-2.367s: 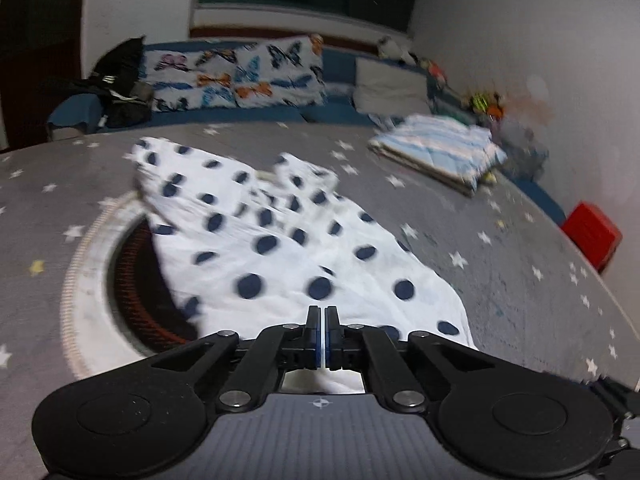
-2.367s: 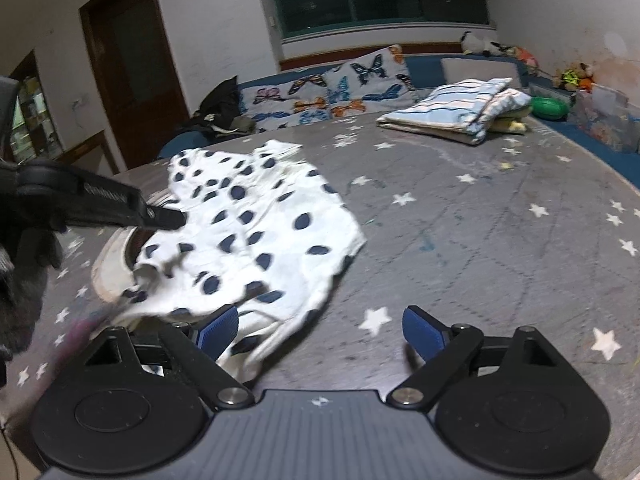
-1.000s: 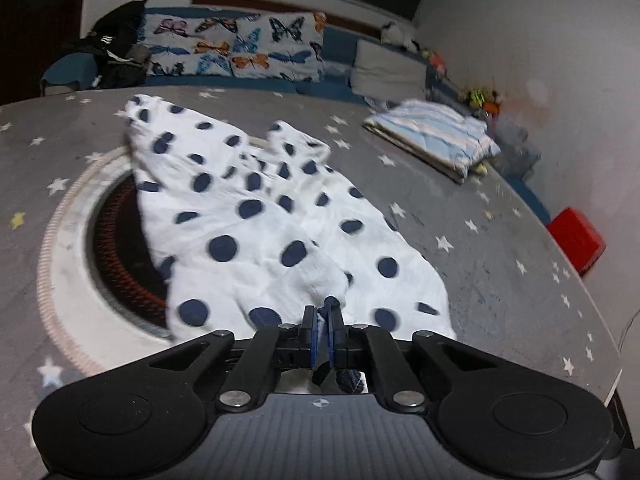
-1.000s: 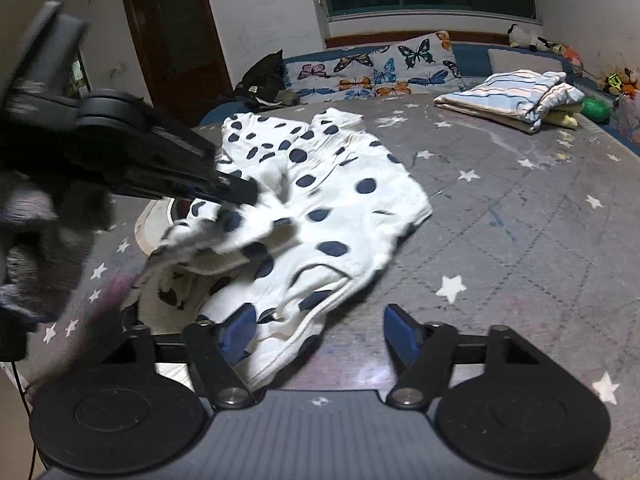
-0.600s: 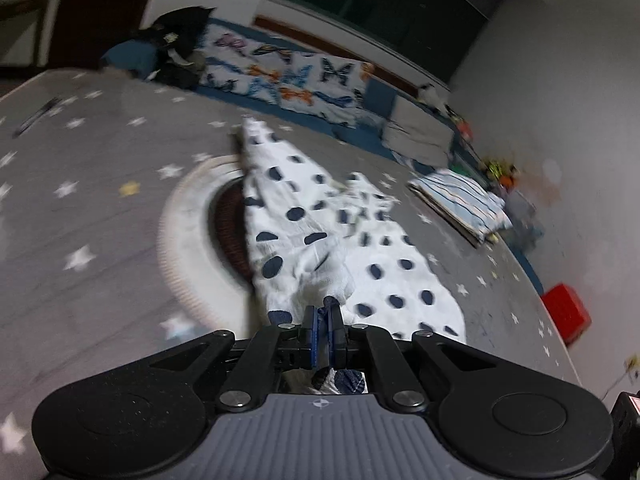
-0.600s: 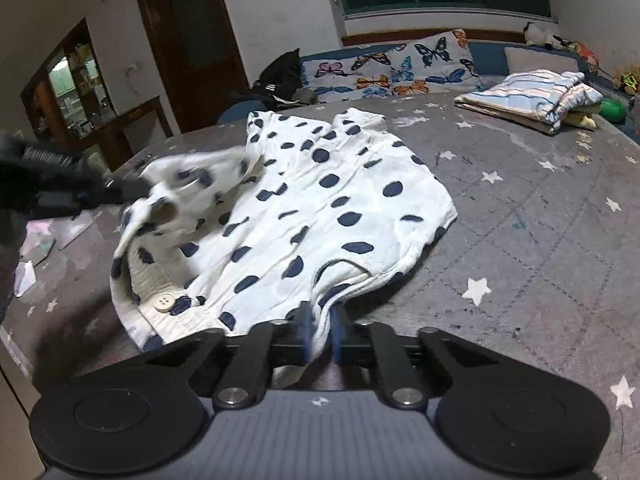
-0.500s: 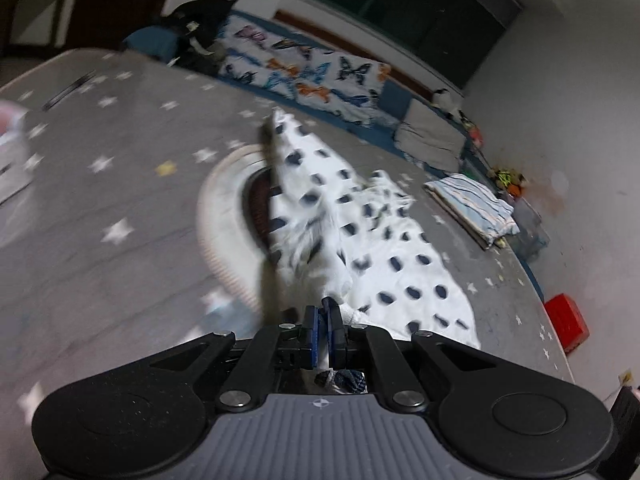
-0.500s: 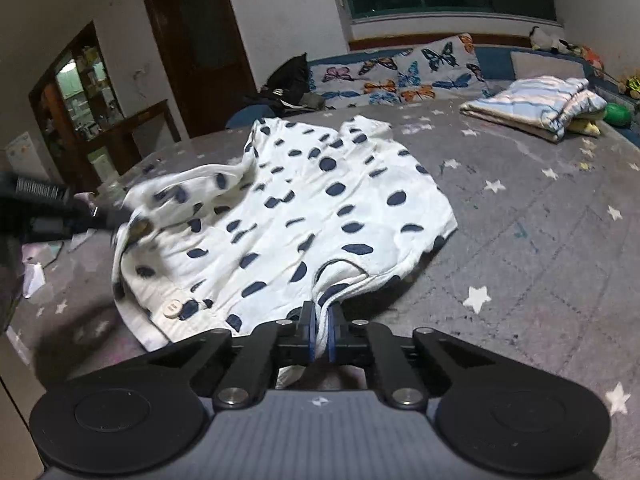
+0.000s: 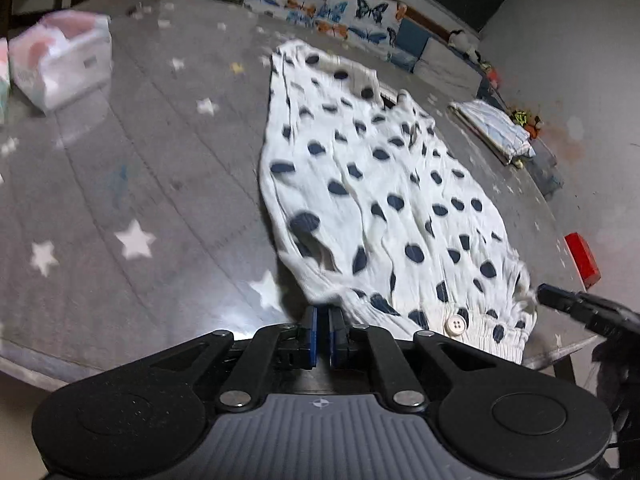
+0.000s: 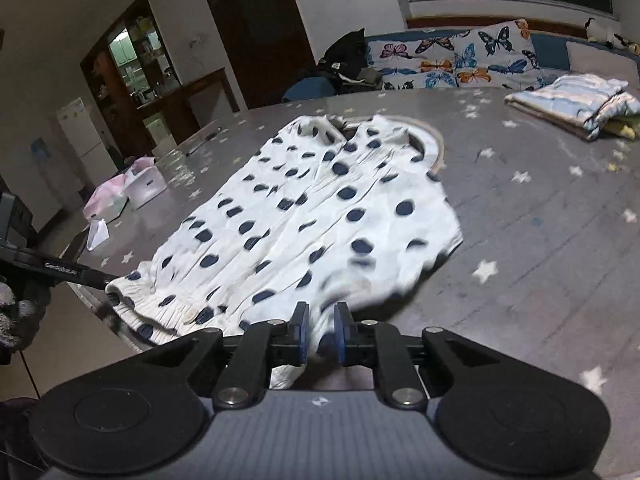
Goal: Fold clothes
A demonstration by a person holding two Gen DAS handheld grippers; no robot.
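Note:
A white garment with dark blue dots (image 9: 384, 200) lies spread flat on the grey star-patterned table (image 9: 140, 184); it also shows in the right wrist view (image 10: 304, 220). My left gripper (image 9: 320, 320) is shut on the garment's near hem corner. My right gripper (image 10: 320, 332) is shut on the opposite hem corner, and its tip (image 9: 560, 300) shows at the right of the left wrist view. The left gripper's tip (image 10: 92, 276) shows at the left of the right wrist view. A white button (image 9: 455, 324) sits on the hem between them.
A folded striped blue cloth (image 10: 576, 104) lies at the table's far right. A white tissue pack (image 9: 60, 64) sits at the far left. A round woven mat (image 10: 432, 140) lies under the garment's far end. A red box (image 9: 582, 260) sits beyond the table edge.
The right gripper closed on the garment's hem. Both grippers pulled apart and toward the near table edge, stretching the crumpled garment out flat.

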